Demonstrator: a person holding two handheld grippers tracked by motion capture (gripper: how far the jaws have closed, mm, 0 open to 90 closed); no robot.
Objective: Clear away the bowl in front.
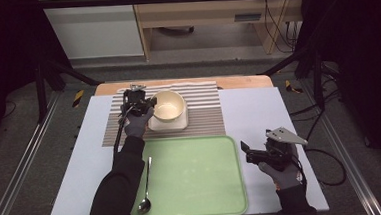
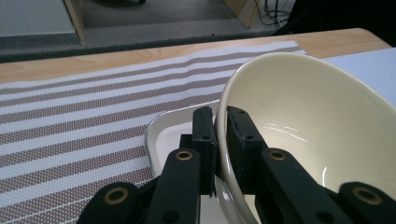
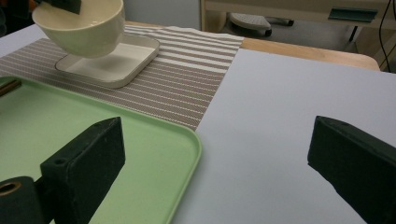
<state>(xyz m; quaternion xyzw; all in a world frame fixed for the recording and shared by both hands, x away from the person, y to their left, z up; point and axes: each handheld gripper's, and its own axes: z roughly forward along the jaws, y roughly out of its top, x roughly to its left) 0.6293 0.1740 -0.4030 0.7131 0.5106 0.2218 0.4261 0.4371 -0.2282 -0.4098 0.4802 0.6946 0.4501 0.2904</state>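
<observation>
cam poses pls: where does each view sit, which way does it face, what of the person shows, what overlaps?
High view: above the person's side, looking forward and down at the tray; both forearms show.
Left gripper view: on the left gripper, its jaws pinching the bowl rim over the white plate.
Right gripper view: on the right gripper, jaws wide, low over the table, facing the mat.
Shared: bowl, plate and mat appear in all three.

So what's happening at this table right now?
A person works with a gripper in each hand. The left gripper is clamped on the rim of the cream bowl, one jaw inside and one outside, holding it tilted just above the white square plate on the striped placemat. The right gripper hangs open over the table beside the green tray, holding nothing. A spoon lies on the tray's left side.
</observation>
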